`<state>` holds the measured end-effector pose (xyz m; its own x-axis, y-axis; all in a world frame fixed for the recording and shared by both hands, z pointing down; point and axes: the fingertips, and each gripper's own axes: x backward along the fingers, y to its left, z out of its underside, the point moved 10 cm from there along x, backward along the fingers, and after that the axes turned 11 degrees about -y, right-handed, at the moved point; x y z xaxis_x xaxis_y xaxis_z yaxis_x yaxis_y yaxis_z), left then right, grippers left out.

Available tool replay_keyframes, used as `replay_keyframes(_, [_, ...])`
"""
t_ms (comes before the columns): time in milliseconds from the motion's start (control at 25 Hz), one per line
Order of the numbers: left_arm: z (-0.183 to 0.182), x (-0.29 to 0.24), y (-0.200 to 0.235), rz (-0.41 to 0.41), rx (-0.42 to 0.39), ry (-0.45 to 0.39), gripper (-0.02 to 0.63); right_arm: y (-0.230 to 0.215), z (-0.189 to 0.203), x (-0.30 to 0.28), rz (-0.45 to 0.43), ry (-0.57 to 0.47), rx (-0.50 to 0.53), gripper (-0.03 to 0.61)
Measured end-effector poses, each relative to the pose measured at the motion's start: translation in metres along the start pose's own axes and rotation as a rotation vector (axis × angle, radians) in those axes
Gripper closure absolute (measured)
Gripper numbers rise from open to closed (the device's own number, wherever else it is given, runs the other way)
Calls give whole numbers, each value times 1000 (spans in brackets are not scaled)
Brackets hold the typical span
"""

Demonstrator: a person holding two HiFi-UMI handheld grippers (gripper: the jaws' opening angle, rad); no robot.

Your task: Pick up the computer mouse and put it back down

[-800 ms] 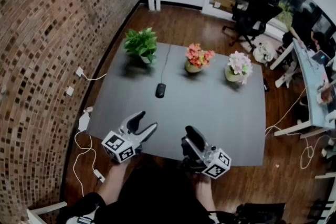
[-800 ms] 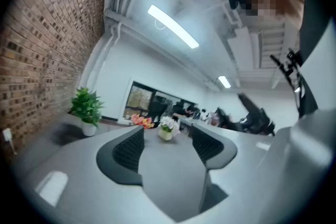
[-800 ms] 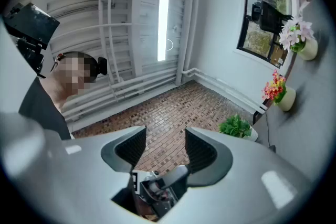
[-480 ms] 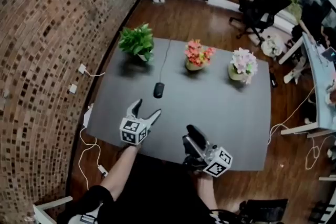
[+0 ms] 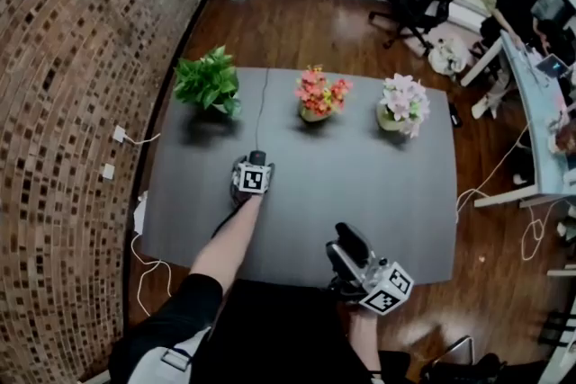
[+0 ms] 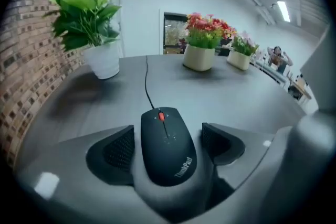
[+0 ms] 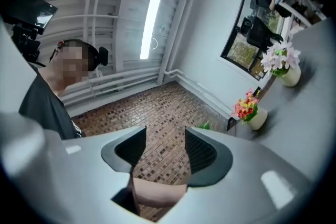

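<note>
Mouse (image 5: 258,157) first: in the head view it lies on the grey tabletop (image 5: 360,184), left of centre, in front of the row of three potted plants, with its cable (image 5: 262,108) running away to the far edge. The left gripper (image 5: 256,166) is stretched out right over it, its marker cube covering most of the mouse. The right gripper (image 5: 346,238) hangs back at the near edge of the tabletop, well apart from the mouse. In the left gripper view the mouse (image 6: 167,147) sits squarely between the two jaws and flat on the tabletop. The pads (image 6: 119,150) stand just beside its flanks, with a thin gap showing on each side, so the jaws are apart and not yet clamped. In the right gripper view the jaws are apart with nothing between them, pointing off towards the brick wall (image 7: 157,113), so this gripper seems to have no part in the job for now. By the look of it the reach is done and the gripper is lined up. Squeezing the jaws onto the mouse, lifting it and setting it back down are all left to do.
</note>
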<state>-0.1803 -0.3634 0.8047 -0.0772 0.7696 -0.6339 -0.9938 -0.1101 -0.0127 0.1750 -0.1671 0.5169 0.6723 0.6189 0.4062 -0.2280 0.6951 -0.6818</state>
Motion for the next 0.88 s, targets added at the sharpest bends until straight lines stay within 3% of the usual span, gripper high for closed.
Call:
replay_keyframes(40, [2,-1,0,-8,27,6,216,0,-2,3,19,-8,17,351])
replay_keyframes(160, [2,4,0,-19,46,-2,327,-4,-5,7,59,-33,33,351])
replay_keyframes(240, [3,8,6,16,73,44,327,-4,-2,1,46,-31,20,356])
replay_keyframes(320, [0,20,8,98,181,50,328,-2,3,-9,12,-8,7,370])
replay_keyframes(360, [-8,30,8,163,267,5,328,-1,5,-14,-4,1,1,370])
replay_keyframes(440, [-33,61,12,348,521,-162,328,0,10,-22,-31,8,-14,370])
replay_keyframes(600, [-110,152,19,947,1301,-658,328,6,18,-41,-97,51,-29,370])
replay_keyframes(640, [-135,180,15,1099,1439,-775,328,6,20,-45,-115,70,-34,370])
replay_keyframes(680, [-161,212,12,1231,1512,-877,328,6,23,-47,-129,85,-42,370])
replay_keyframes(760, [-206,276,6,1412,1487,-1008,328,7,28,-50,-147,96,-66,370])
replay_keyframes(880, [-246,341,-5,1527,1310,-1059,328,8,34,-51,-160,79,-98,370])
